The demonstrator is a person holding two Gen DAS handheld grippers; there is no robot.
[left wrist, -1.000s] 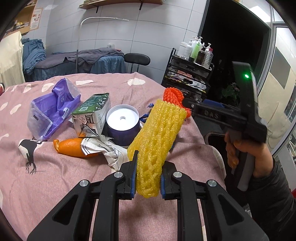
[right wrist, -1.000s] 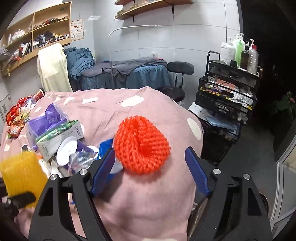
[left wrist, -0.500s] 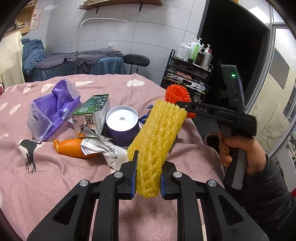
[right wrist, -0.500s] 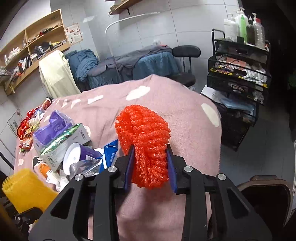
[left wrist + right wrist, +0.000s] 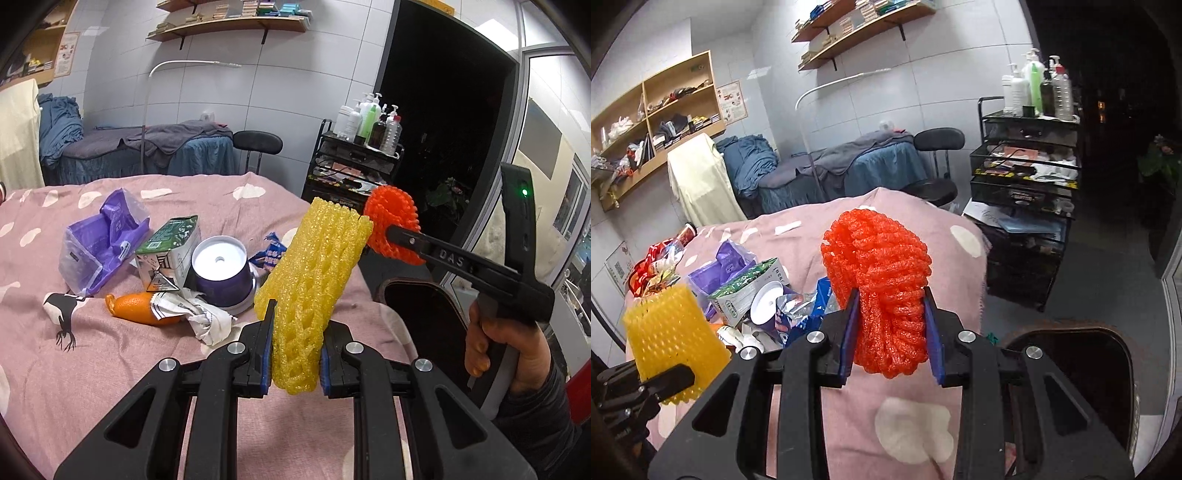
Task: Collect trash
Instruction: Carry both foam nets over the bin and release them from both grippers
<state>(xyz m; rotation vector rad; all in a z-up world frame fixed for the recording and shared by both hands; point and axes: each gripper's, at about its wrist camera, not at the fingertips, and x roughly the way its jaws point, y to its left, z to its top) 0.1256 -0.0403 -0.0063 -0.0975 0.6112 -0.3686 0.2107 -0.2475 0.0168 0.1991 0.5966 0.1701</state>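
Note:
My left gripper (image 5: 293,363) is shut on a yellow foam fruit net (image 5: 314,280), held upright above the pink bedspread (image 5: 74,387). The yellow net also shows at the left of the right wrist view (image 5: 670,332). My right gripper (image 5: 891,349) is shut on an orange foam net (image 5: 882,288), lifted above the bed's right edge. The orange net shows in the left wrist view (image 5: 393,225), up and to the right of the yellow net. Trash lies on the bed: a purple bag (image 5: 101,243), a green carton (image 5: 168,251), a purple cup (image 5: 223,271), an orange bottle (image 5: 135,308), crumpled paper (image 5: 207,317), a blue wrapper (image 5: 271,254).
A dark bin opening (image 5: 417,314) sits beside the bed at the right, also low right in the right wrist view (image 5: 1067,358). A black wire cart (image 5: 1023,199) with bottles and a black stool (image 5: 940,140) stand beyond. Snack wrappers (image 5: 653,266) lie at the bed's far left.
My right gripper closed on the orange net and lifted it off the bed, up and to the right. My left gripper kept hold of the yellow net, raised slightly.

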